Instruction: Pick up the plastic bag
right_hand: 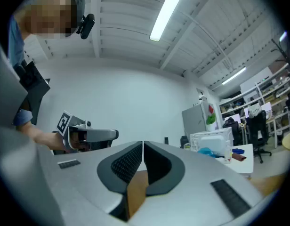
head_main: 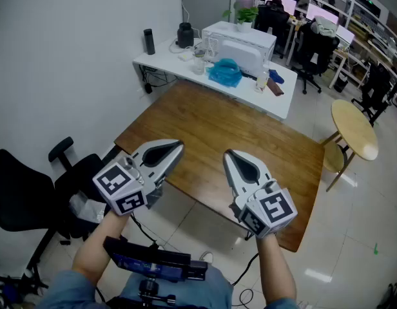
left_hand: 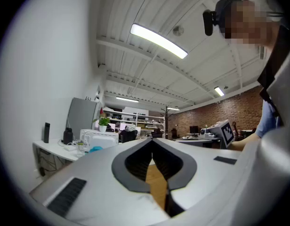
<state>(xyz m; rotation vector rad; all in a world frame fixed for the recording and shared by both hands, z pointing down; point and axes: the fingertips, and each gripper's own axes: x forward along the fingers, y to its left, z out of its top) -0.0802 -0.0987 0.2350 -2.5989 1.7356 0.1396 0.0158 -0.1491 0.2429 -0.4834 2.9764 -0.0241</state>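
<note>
White floor tiles surround a bare wooden table (head_main: 250, 134), and we hold both claws over its near edge, side by side and well apart from each other. Our left claw (head_main: 179, 145) has its jaws together with nothing between them, and our right claw (head_main: 227, 153) is the same, its tips all but meeting on empty air. Ahead of both claws the whole wooden top lies open. Its near right corner sits just right of the right claw, and its left corner lies just left of the left claw, close to a black office chair (head_main: 31, 198). Beyond the far edge, close against it, runs the long front edge of a white table (head_main: 160, 64). The blue plastic bag (head_main: 225, 73) lies crumpled on it, well ahead of the claws and back from that front edge. It shows left of the jaws in the left gripper view and right of them in the right gripper view. A white microwave (head_main: 240, 44) stands just behind the bag and a clear bottle (head_main: 261, 81) near its right side. A black flask (head_main: 149, 41) stands far ahead of the left claw at the white table's left end. A round wooden table (head_main: 354, 129) stands off to the right of the right claw, with open floor between it and the wooden table's right edge.
</note>
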